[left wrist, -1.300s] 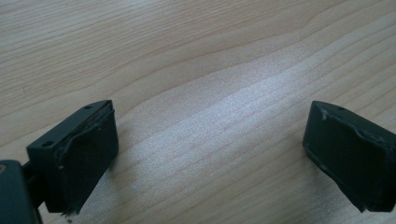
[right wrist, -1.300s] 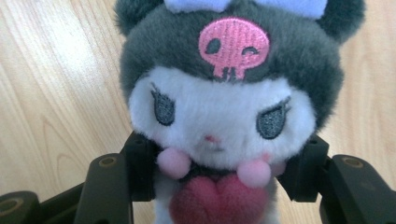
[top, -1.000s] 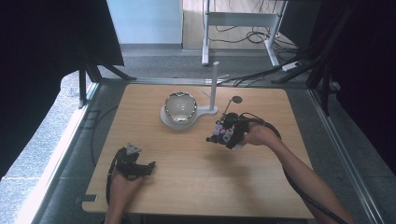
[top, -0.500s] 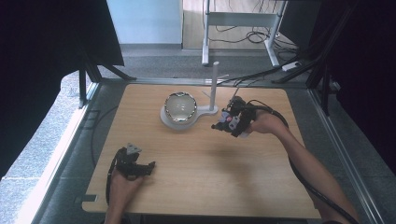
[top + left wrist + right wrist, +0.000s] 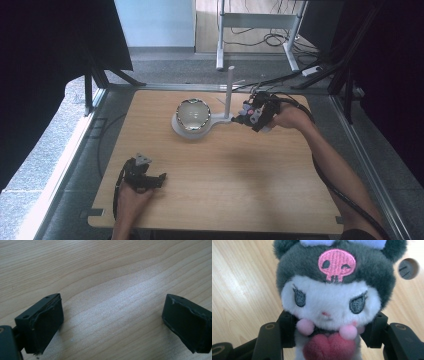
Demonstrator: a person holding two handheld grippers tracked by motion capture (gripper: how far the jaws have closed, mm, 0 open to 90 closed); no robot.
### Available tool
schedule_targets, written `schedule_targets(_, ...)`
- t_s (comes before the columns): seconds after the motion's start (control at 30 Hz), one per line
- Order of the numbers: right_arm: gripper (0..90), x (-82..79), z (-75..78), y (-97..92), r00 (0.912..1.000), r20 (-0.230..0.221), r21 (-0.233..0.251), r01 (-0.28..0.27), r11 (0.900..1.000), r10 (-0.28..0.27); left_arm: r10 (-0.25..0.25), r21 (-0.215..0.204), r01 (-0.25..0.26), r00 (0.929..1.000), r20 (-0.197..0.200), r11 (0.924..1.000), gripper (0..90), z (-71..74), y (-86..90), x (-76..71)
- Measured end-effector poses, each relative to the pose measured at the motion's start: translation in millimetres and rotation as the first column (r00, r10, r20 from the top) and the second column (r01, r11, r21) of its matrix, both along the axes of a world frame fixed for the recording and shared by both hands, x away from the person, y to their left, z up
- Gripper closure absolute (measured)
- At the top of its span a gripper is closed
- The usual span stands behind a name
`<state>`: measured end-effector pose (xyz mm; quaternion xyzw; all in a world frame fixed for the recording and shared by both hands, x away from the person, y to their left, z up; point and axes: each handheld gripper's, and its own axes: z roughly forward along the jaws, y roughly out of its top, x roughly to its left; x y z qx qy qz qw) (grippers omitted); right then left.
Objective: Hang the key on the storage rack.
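Observation:
A plush toy (image 5: pixel 332 297) with a white face, dark grey hood and pink skull patch fills the right gripper view, pinched at the body between both black jaws. In the high view my right gripper (image 5: pixel 250 116) holds that plush toy (image 5: pixel 246 114) above the table, just right of the white stand's post (image 5: pixel 228 92). A shiny metal bowl (image 5: pixel 192 114) sits on the stand's round base at the table's far middle. My left gripper (image 5: pixel 159 178) rests near the front left corner, jaws wide apart over bare wood, as the left gripper view confirms with its fingers (image 5: pixel 42 322).
The wooden table (image 5: pixel 225 185) has a metal frame around it. A small round hole (image 5: pixel 408 268) in the wood lies beyond the plush. Cables trail from both grippers. Desk legs and wires lie on the floor beyond the far edge.
My right gripper has carried the plush toy away from the middle right, farther back and up toward the stand's post. The left gripper has stayed put.

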<state>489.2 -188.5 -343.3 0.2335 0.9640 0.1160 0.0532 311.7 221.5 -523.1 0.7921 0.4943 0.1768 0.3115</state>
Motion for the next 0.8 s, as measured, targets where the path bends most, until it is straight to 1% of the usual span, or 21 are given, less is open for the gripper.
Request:
schedule_targets(0.1, 41.0, 5.8, 6.3, -2.5, 0.9999, 0.01, 0.008, 0.006, 1.0, -0.006, -0.001, 0.0, 0.001, 1.0, 0.0, 1.0, 3.7, 0.0, 0.0, 0.0)
schedule_targets(0.23, 41.0, 14.3, 14.9, -5.9, 0.9992, 0.023, 0.013, 0.033, 0.9994, -0.033, -0.001, -0.001, 0.001, 1.0, 0.0, 1.0, 3.6, 0.0, 0.0, 0.0)
schedule_targets(0.37, 41.1, 21.4, 21.2, -8.9, 0.9982, 0.035, 0.018, 0.048, 0.9987, -0.049, -0.003, 0.0, 0.003, 1.0, -0.003, 1.0, 3.6, 0.2, 0.1, 0.0)
schedule_targets(0.63, 41.2, 36.8, 34.9, -12.5, 0.9949, 0.05, 0.036, 0.086, 0.9956, -0.088, -0.004, 0.0, 0.004, 1.0, -0.004, 1.0, 3.5, 0.2, 0.1, 0.1)
schedule_targets(0.8, 41.2, 46.5, 42.2, -12.4, 0.9932, 0.058, 0.041, 0.098, 0.9943, -0.101, -0.005, 0.0, 0.005, 1.0, -0.004, 1.0, 3.5, 0.2, 0.2, 0.1)
